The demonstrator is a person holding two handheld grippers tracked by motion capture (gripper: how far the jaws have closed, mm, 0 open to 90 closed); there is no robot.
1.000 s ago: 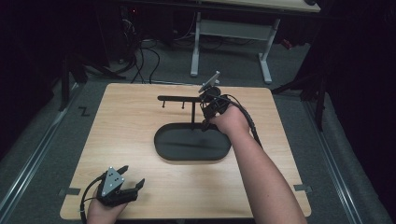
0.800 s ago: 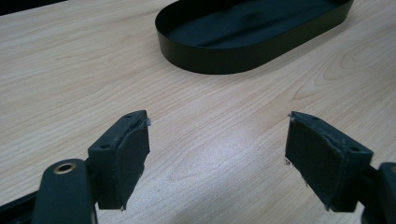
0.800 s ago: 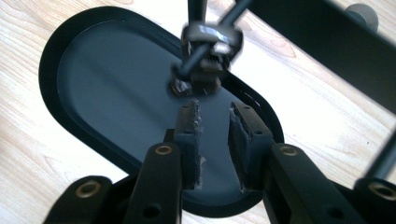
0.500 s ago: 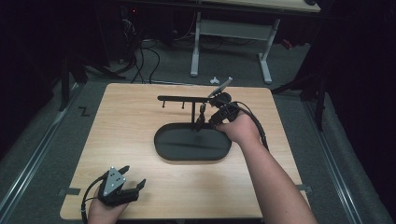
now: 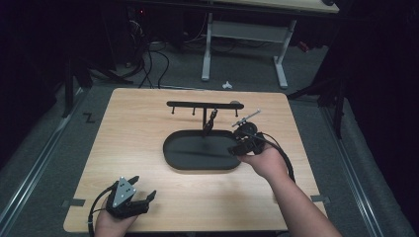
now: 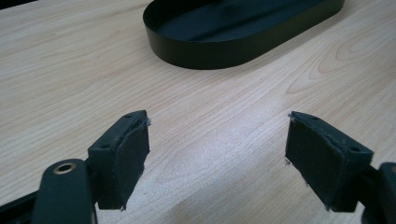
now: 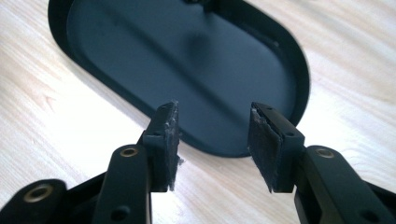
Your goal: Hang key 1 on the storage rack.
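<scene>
1. Right gripper point(image 5: 236, 148), centre right of the high view, sits at the right end of the black oval tray point(image 5: 170, 155). Its jaws stand about half open and have just been opening; nothing between them.
2. Right gripper view: the gripper point(image 7: 212, 140) has its two pads apart, with the tray's near rim point(image 7: 219, 150) showing through the gap. Pads look frayed at the edges. Whether the tips touch the rim, can't tell.
3. Left gripper point(image 5: 141, 190), lower left of the high view, near the table's point(image 5: 138, 123) front edge, jaws wide and empty.
4. Left gripper view: the gripper point(image 6: 217, 140) has its pads far apart over bare wood; tray point(image 6: 224, 49) at the top of the frame, well apart from it.
5. T-shaped black stand point(image 5: 204, 109) rises from the tray's far edge, with a small dark item point(image 5: 211, 118) hanging from the bar; too small to identify.
6. Tray interior looks empty; dark and glossy, hard to read.
7. Left hand cut off by the bottom edge of the high view; right forearm runs out at the bottom right.
8. Tray's far end cut off at the top in both gripper views.
</scene>
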